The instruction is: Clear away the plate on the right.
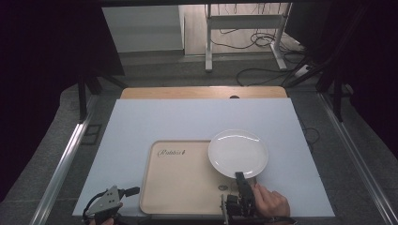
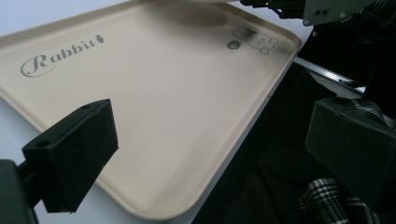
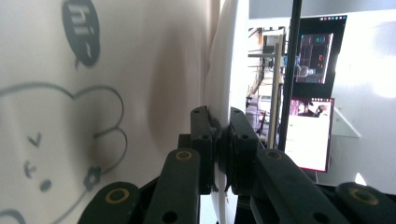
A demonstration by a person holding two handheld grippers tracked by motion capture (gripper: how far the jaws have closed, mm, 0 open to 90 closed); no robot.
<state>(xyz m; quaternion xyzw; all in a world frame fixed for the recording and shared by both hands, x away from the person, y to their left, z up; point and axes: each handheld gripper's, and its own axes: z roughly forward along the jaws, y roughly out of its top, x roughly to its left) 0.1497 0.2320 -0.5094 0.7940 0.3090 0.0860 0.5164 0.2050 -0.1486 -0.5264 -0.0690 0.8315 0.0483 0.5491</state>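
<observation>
At the table's near edge my left tongs (image 1: 133, 191) are cut off by the frame, jaws wide apart, empty, left of the beige tray (image 1: 178, 187). My right tongs (image 1: 240, 177) clamp the white plate (image 1: 238, 153) by its near rim, over the tray's right side.

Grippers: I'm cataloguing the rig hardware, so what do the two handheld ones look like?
Both are black. The left gripper carries a grey three-cornered plate on top and has blocky square pads. The right gripper has slim linked jaw arms with brass-coloured pivot rings. A black-and-white plaid garment shows nearby.
</observation>
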